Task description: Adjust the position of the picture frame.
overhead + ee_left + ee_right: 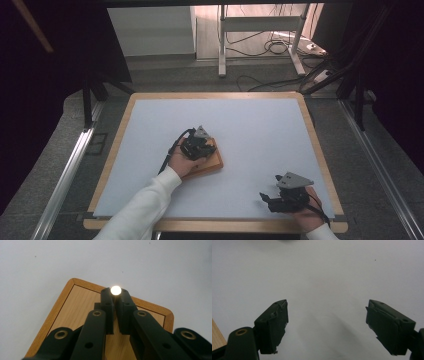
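The table [150, 150] wears a pale white sheet inside a wooden rim, and a small wooden board [75, 305] with a darker border lies on it a little left of centre; the person's left hand [181, 164], in a white sleeve [145, 205], holds the left gripper [200, 145] right over that board. In the left gripper view its 2 black jaws are drawn nearly together and pinch a small round bright white ball [115, 290] at their very tips, just above the board's far corner; I cannot tell whether the ball touches the wood. Over at the near right corner of the table, the right hand [307, 217] holds the right gripper [266, 199] low above the bare sheet, well apart from the board; its 2 jaws stand spread wide with nothing between them; a sliver of wood [217, 337] shows at that view's lower left edge.
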`<action>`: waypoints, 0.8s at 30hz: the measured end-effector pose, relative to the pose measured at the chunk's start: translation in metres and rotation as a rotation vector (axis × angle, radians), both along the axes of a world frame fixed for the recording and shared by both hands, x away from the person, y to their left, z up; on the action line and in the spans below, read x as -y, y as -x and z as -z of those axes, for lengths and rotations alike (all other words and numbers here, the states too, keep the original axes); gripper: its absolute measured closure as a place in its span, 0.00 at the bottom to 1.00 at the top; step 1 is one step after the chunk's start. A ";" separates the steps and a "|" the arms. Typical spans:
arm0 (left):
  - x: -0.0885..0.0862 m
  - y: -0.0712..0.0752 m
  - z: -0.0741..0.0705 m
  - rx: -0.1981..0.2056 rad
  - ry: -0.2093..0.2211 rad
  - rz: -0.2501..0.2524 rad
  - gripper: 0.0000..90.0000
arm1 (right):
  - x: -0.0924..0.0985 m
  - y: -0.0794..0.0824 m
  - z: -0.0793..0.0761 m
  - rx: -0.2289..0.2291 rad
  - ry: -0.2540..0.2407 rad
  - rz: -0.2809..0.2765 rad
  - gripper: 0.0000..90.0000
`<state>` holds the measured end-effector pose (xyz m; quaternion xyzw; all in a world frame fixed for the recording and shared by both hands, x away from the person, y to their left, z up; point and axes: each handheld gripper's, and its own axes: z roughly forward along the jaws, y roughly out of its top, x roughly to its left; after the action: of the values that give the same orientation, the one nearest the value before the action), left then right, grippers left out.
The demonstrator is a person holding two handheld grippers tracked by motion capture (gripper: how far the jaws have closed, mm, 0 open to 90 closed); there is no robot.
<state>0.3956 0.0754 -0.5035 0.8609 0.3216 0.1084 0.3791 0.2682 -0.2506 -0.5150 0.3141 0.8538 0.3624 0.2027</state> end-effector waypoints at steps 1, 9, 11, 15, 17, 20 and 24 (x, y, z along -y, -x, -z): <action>0.003 -0.002 0.001 -0.001 0.004 -0.003 0.95 | 0.000 0.000 0.000 0.000 0.000 0.000 0.20; 0.007 0.002 0.003 0.059 0.000 -0.018 0.79 | -0.004 0.003 0.000 -0.006 -0.007 0.011 0.20; 0.004 0.005 -0.001 0.064 -0.009 -0.022 0.67 | -0.005 0.004 0.000 -0.005 -0.006 0.011 0.20; -0.015 0.016 -0.017 0.095 0.004 -0.048 0.43 | -0.008 0.007 0.001 0.001 0.000 0.009 0.20; -0.026 0.018 -0.024 0.103 0.008 -0.056 0.39 | -0.009 0.007 0.001 0.003 0.000 0.012 0.20; -0.039 0.016 -0.031 0.075 0.035 -0.070 0.34 | -0.011 0.007 0.000 0.007 0.000 0.014 0.20; -0.060 0.012 -0.030 0.066 0.004 -0.098 0.33 | -0.014 0.008 -0.003 0.021 -0.009 0.013 0.20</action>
<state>0.3833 0.1349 -0.4730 0.8393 0.3508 0.1546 0.3854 0.2604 -0.2361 -0.5120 0.3165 0.8480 0.3681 0.2127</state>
